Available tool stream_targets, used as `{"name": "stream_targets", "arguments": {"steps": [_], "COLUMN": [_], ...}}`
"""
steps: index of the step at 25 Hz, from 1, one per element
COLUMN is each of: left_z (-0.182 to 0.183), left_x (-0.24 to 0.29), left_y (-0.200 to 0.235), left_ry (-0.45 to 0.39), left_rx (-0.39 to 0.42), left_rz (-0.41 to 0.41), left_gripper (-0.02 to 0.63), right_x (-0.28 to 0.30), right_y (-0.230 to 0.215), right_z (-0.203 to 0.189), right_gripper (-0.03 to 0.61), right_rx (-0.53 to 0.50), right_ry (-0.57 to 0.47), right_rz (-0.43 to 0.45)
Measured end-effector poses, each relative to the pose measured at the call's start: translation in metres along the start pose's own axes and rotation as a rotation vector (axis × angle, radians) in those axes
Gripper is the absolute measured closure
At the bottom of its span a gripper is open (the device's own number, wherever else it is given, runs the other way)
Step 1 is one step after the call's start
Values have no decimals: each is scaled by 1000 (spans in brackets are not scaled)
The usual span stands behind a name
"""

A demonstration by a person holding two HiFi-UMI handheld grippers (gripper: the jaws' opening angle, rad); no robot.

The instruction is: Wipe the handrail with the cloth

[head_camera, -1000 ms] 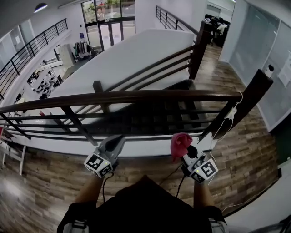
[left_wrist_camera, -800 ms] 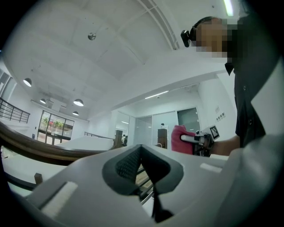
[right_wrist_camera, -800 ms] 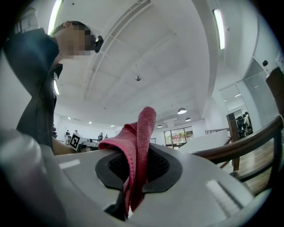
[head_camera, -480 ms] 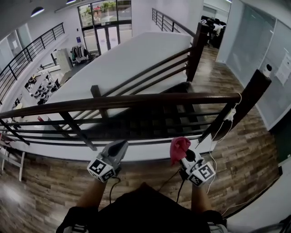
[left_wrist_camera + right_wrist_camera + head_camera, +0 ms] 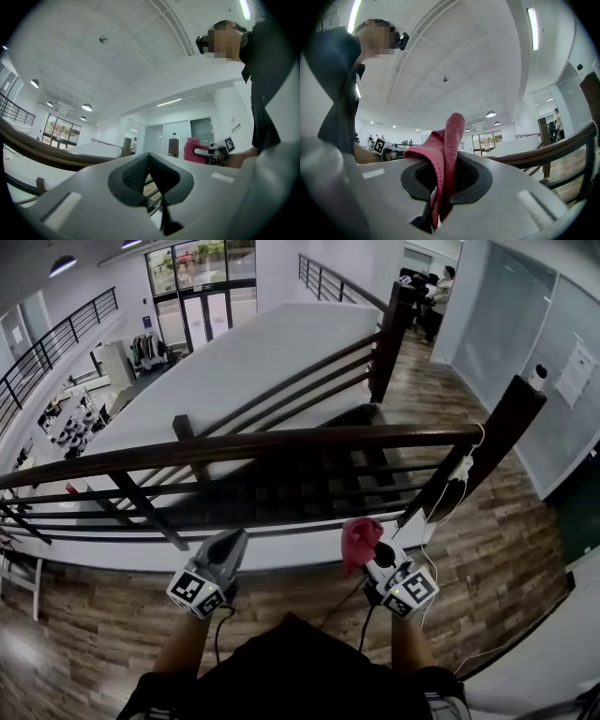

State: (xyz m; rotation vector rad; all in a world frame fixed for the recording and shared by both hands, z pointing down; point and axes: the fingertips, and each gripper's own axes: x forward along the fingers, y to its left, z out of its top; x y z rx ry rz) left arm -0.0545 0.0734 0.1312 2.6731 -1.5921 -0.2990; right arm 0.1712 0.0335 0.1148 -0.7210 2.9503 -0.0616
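Your right tool [image 5: 443,180] is clamped on the red cloth [image 5: 449,140], which stands up between its jaws, with the handrail [image 5: 548,146] off to the right.

Bright, even light falls from ceiling strips [image 5: 533,28] above the right tongs [image 5: 440,187], with daylight through glass doors [image 5: 202,310] far beyond both. The floor [image 5: 56,615] left of the left tongs [image 5: 230,542] gleams. Edges bend and corners go black.

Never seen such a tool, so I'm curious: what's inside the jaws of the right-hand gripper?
The right gripper pinches a red cloth between its two jaws, and the cloth's folded top stands up above them. The cloth's lower end is covered by the jaws.
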Motion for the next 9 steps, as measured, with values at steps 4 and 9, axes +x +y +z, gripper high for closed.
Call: {"name": "stream_targets", "arguments": {"steps": [4,9], "left_z": [-3,-7], "left_x": [-1,0], "left_y": [0,2], "left_ry": [9,14], "left_rx": [-11,-10], "left_rz": [-6,-18], "left_gripper": [615,615], "right_x": [-3,-7], "right_y": [0,-1], "right_z": [-2,-3], "right_gripper": [537,537], "right_rx": [0,-3], "right_ry": [5,11], "right_rz": [-10,-27]}}
